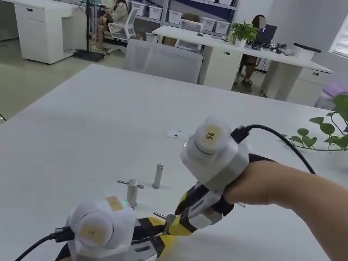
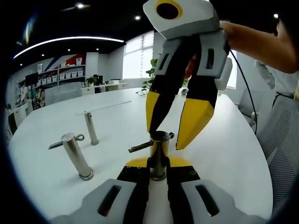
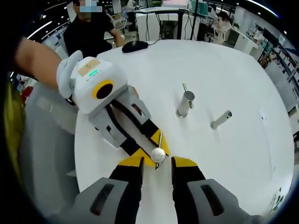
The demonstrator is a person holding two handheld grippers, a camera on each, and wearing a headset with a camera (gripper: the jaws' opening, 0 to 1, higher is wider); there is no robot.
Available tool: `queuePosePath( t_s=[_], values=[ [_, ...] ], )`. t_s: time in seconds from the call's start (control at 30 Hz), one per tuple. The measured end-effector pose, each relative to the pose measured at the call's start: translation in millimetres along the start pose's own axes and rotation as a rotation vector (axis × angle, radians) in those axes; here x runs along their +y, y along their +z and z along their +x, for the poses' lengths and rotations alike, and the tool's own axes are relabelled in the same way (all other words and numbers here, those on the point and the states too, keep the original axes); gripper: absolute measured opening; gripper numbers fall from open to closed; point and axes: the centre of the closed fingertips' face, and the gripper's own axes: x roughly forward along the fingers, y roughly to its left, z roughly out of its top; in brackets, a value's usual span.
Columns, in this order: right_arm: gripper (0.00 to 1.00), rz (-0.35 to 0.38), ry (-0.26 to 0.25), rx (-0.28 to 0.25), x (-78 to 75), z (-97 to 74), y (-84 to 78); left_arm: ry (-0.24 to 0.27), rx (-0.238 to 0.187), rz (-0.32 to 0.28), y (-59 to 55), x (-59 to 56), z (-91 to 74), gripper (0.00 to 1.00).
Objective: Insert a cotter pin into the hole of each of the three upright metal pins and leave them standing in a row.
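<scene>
Smooth shiny metal pins (image 2: 76, 154), matt wht table (image 1: 81, 125), glossy plastic R tongs (image 2: 164, 139)

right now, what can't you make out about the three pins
Shaft of held pin: head view, hidden by left gripper and right gripper.
Whether its foot touches the table: left gripper view, the jaws hide it.
Hole of far pin: all views, too small.
</scene>
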Motion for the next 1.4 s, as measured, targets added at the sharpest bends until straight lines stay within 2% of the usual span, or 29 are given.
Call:
queuePosePath(
  t_s=[0.13, 0.27, 0.4, 0.57, 0.67, 0.77, 0.97, 1.0, 1.17, 1.4],
  values=[
    [0.25, 0.013, -0.011, -0.08, 0.1, -3.1, 6.6, 0.0, 0.0, -0.002, 0.0, 0.1, 0.0, 0.12],
    [0.25, 0.018, -0.027, -0.117, -0.6, -4.0, 3.6, 0.0, -0.001, 0.0, 0.0, 0.4, 0.0, 0.12],
    [0.25, 0.037, -0.034, -0.184, -0.1, -3.8, 4.9, 0.0, -0.002, 0.002, 0.1, 0.7, -0.1, 0.12],
    [0.25, 0.045, -0.069, -0.238, -3.3, -1.1, 5.8, 0.002, -0.001, 0.002, 0.1, 1.0, -0.1, 0.12],
    [0.25, 0.075, -0.069, -0.301, -2.6, -0.9, 8.1, 0.002, -0.002, 0.0, 0.1, 0.9, -0.1, 0.12],
    [0.24, 0.074, -0.072, -0.346, -0.7, 0.1, 7.6, 0.002, 0.0, -0.001, -0.4, 0.8, -0.2, 0.12],
    [0.23, 0.106, -0.111, -0.422, -5.9, 1.9, 4.7, 0.003, 0.005, -0.001, -1.1, 0.7, 0.0, 0.12],
    [0.23, 0.116, -0.1, -0.434, -4.2, 2.3, 4.6, 0.004, 0.006, -0.001, -1.2, 0.6, 0.0, 0.12],
    [0.23, 0.113, -0.106, -0.463, -1.1, 6.4, 6.5, 0.005, 0.009, 0.001, -1.7, 0.1, -0.1, 0.12],
    [0.21, 0.112, -0.114, -0.479, -2.1, 10.1, 12.2, 0.005, 0.013, -0.001, -1.7, -1.4, -0.5, 0.12]
  ],
)
